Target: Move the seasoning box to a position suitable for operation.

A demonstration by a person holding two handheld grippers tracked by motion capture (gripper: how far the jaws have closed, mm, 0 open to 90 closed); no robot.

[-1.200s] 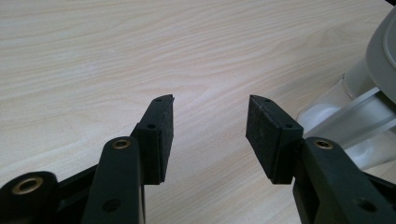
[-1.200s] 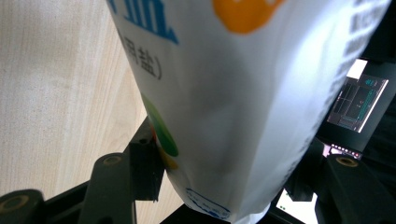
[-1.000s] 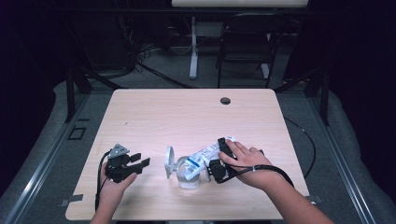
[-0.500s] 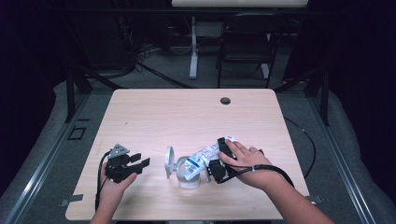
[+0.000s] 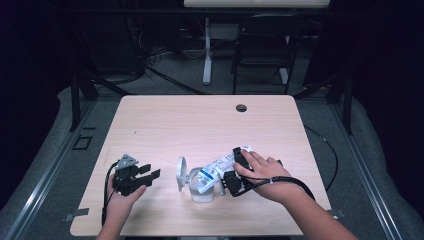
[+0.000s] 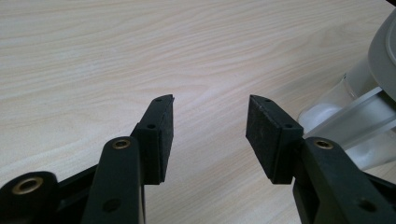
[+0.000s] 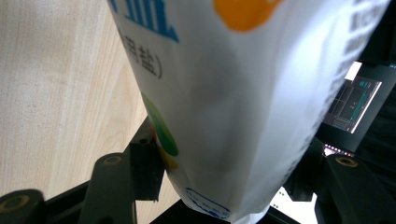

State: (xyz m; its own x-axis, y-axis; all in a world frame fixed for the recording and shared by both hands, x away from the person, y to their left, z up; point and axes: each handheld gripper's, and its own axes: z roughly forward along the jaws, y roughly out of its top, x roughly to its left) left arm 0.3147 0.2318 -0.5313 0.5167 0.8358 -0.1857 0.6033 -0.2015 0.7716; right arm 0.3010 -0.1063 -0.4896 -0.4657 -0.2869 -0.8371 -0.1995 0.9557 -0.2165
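A white salt bag with blue print lies tilted over a clear jar, its lower end at the jar's mouth. The jar's round lid stands swung open on its left. My right gripper is shut on the bag's upper end; in the right gripper view the bag sits squeezed between the jaws of that gripper. My left gripper rests low over the table to the jar's left, open with nothing between its jaws. In the left gripper view it points toward the jar.
The wooden table has a dark cable hole near its far edge. A chair and a desk leg stand on the floor beyond. A lit screen shows behind the bag.
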